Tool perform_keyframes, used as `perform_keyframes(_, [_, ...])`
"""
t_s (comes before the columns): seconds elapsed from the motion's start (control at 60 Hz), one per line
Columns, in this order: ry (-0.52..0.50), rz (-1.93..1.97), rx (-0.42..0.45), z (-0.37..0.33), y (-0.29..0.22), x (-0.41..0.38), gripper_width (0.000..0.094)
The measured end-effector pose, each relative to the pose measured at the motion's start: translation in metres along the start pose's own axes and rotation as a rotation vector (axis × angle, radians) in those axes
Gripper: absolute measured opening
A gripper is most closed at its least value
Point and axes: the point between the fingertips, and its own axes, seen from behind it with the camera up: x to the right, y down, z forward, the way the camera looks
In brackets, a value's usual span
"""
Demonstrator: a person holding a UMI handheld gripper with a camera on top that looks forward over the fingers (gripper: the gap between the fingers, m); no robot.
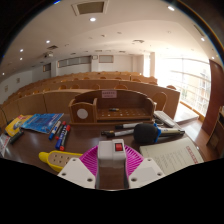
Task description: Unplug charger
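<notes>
A white block with a red square on its top face (113,158), seemingly the charger, stands between my gripper's (112,172) two fingers. The pink pads (91,160) lie against both of its sides with no gap showing, so the gripper is shut on it. The block sits low over a dark wooden desk (100,130). Its lower part and whatever it plugs into are hidden behind the fingers. No cable shows.
A dark round-headed object (150,132) and a white sheet (176,156) lie just right of the fingers. A yellow object (55,160), pens (60,132) and a blue book (42,123) lie to the left. A wooden box (100,108) stands beyond, with rows of wooden benches behind it.
</notes>
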Motion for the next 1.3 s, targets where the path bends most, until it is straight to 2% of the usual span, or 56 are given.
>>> perform_keyframes(0.083, [-0.021, 0.044, -0.048, 0.009, 0.028, 0.005, 0.0367])
perform_keyframes(0.167, [0.017, 0.053, -0.065, 0.002, 0.031, 0.015, 0.0434])
perform_keyframes(0.3, [0.035, 0.023, -0.049, -0.015, 0.018, 0.022, 0.079])
perform_keyframes(0.35, [0.032, 0.022, -0.049, -0.026, 0.013, 0.022, 0.086])
perform_keyframes(0.567, [0.024, -0.01, -0.032, -0.113, -0.009, 0.017, 0.0846])
perform_keyframes(0.95, [0.007, -0.048, -0.044, -0.266, 0.009, 0.002, 0.0847])
perform_keyframes(1.3, [-0.001, -0.087, -0.041, -0.303, 0.018, 0.0, 0.0847])
